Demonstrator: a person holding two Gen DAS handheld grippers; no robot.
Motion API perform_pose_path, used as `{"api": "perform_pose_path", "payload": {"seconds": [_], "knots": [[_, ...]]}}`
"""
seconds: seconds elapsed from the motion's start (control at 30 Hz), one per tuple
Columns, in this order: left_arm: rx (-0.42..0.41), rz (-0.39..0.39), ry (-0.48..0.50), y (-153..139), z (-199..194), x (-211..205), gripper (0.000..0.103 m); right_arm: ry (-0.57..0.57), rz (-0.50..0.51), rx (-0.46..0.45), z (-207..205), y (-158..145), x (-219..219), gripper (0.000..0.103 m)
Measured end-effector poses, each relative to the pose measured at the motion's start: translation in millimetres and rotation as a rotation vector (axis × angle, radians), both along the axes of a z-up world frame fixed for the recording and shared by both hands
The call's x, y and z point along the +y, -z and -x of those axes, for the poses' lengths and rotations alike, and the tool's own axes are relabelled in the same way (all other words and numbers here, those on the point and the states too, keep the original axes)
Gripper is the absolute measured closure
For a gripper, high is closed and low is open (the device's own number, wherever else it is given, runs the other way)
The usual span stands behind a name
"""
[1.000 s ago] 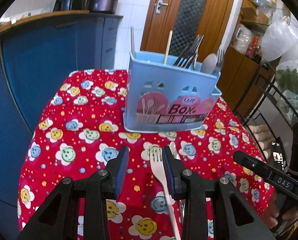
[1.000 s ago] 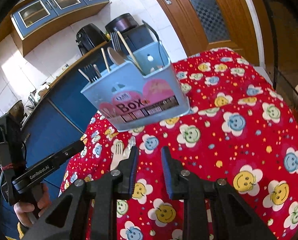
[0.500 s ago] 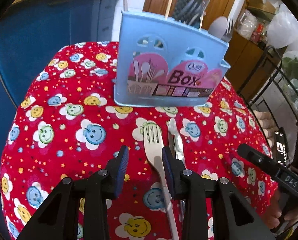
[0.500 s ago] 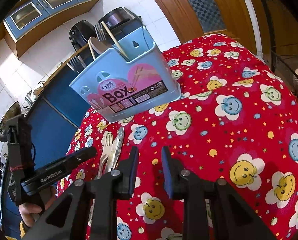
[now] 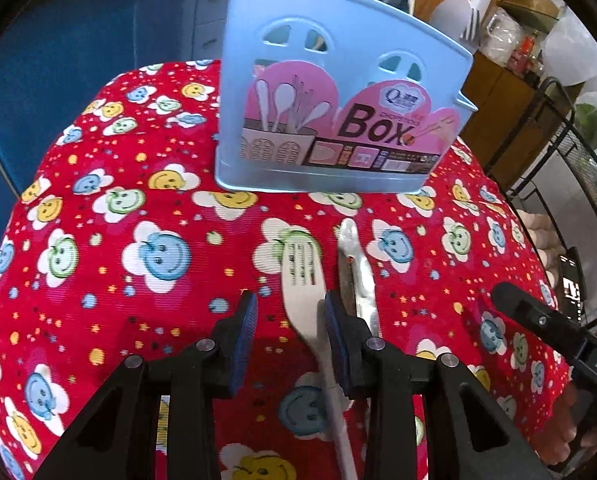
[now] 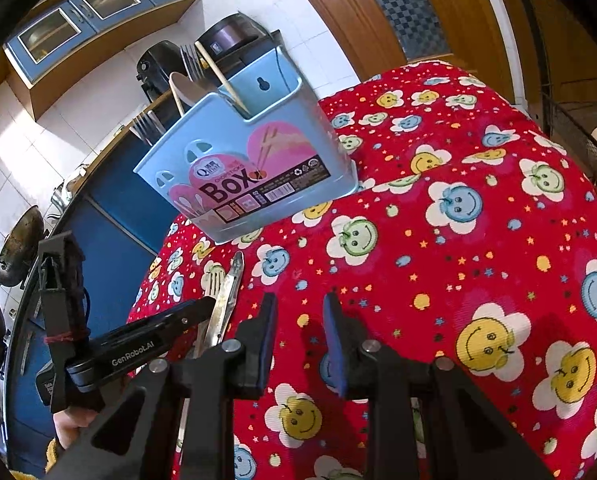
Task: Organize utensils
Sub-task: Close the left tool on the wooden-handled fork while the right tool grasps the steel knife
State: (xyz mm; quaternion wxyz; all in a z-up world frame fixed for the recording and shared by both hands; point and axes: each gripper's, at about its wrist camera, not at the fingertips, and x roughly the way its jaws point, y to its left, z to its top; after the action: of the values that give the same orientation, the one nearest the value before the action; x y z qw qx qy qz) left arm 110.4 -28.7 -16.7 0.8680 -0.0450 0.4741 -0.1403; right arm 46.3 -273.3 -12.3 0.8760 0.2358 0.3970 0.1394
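A pale fork (image 5: 303,276) and a steel knife (image 5: 356,272) lie side by side on the red smiley tablecloth (image 5: 146,280), in front of a light blue utensil box (image 5: 338,120) holding forks, a spoon and chopsticks. My left gripper (image 5: 290,336) is open, low over the cloth, with the fork's neck between its fingers near the right pad (image 5: 336,340). My right gripper (image 6: 298,328) is open and empty above the cloth, right of the fork (image 6: 214,284) and knife (image 6: 232,284). The box (image 6: 254,172) stands beyond it.
A blue cabinet (image 5: 78,60) stands left of and behind the table. A black wire rack (image 5: 570,168) with bags and eggs stands right of it. A wooden door (image 6: 378,8) lies behind. The table edge falls away on the left (image 6: 154,280).
My left gripper has moved forward and down, so the fork's neck now lies between its fingers. My right gripper has drifted right and tilted; the box appears farther left.
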Motion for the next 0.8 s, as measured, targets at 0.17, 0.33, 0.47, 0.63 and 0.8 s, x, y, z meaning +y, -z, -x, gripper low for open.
{"api": "perform_pose_path", "payload": {"seconds": [0.17,0.33,0.47,0.63,0.8], "knots": [[-0.020,-0.031,0.024,1.5,3.5,-9.6,0.069,0.001,-0.004,0.003,0.1,1.3,-0.3,0.077],[-0.021,0.010,0.042,0.2,4.9,-11.4,0.077,-0.004,-0.005,0.004,0.2,2.1,1.2,0.077],[-0.039,0.022,0.045,-1.8,7.3,-12.1,0.077,-0.008,-0.002,0.004,-0.2,1.3,3.0,0.077],[-0.061,0.032,0.016,-6.0,10.2,-3.0,0.077,-0.017,0.006,0.004,-0.1,0.4,6.9,0.077],[-0.081,0.048,-0.021,-14.0,12.1,15.8,0.077,-0.041,0.020,0.006,-2.0,-1.0,17.3,0.077]]}}
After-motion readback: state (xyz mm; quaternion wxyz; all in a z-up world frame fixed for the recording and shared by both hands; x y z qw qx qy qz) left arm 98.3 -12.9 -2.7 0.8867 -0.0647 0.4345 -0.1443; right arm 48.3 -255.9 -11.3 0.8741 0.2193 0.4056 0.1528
